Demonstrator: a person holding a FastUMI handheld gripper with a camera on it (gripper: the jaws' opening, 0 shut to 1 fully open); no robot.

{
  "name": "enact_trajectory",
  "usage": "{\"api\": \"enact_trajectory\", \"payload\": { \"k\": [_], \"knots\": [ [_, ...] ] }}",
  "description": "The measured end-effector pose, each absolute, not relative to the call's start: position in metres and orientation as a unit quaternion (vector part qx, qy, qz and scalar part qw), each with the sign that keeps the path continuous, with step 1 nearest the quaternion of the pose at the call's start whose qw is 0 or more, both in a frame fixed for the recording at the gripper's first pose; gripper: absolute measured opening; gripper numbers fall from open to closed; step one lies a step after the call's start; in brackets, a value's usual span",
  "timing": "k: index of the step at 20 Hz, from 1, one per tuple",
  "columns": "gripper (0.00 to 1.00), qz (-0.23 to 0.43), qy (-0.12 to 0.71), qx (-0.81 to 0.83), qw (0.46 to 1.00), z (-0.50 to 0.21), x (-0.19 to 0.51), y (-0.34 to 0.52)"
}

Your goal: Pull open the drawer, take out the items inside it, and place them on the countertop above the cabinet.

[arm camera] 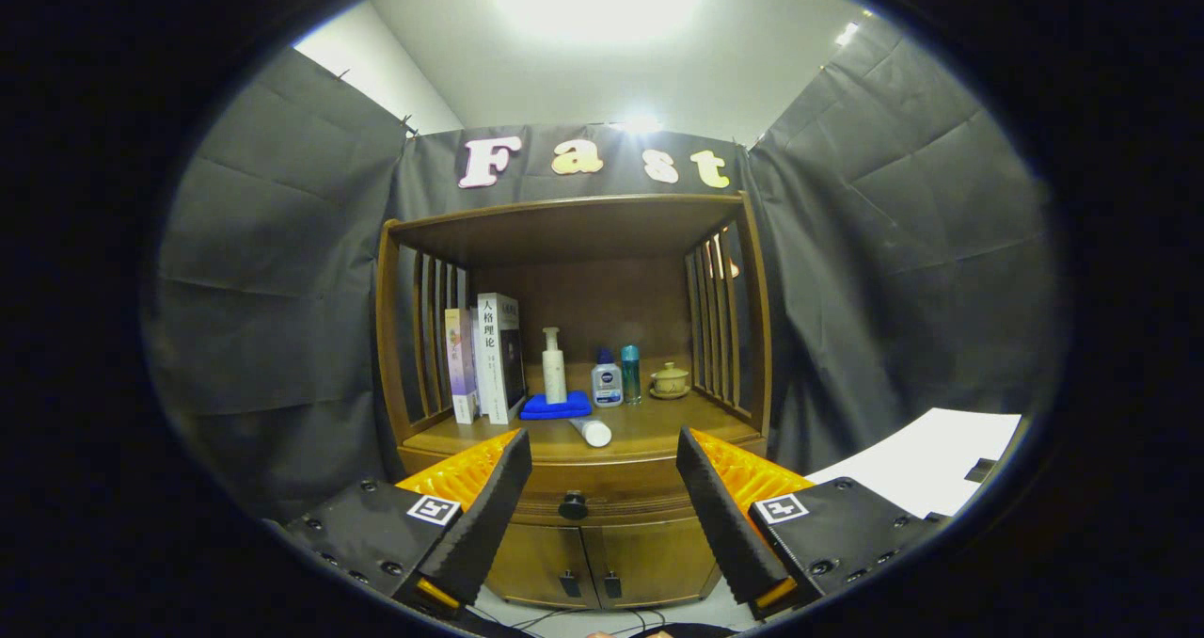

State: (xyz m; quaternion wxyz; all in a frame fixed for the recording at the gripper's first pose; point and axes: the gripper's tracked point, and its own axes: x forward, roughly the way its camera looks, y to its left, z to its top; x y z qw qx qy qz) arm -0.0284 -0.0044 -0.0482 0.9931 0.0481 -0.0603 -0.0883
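Note:
A wooden cabinet (574, 544) stands ahead against the black cloth. Its drawer (602, 487) is closed, with a dark round knob (573, 504) at the middle of its front. My gripper (602, 450) is open and holds nothing; the knob lies between and just beyond the two black ridged fingers (494, 502), some way off. On the countertop (658, 423) above the drawer lies a white tube (593, 431) on its side. What the drawer holds is hidden.
On the countertop stand books (484, 356), a white pump bottle (554, 367) on a blue cloth (556, 406), two small bottles (616, 376) and a lidded ceramic cup (670, 380). Two small doors (588, 563) sit below the drawer. A white surface (926, 469) lies to the right.

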Motion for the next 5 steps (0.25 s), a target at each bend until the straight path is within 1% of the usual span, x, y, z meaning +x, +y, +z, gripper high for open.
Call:
{"api": "enact_trajectory", "payload": {
  "k": [5],
  "knots": [
    [0.98, -0.095, -0.065, 0.049, 0.992, -0.0455, -0.0315, -0.0131]
  ]
}}
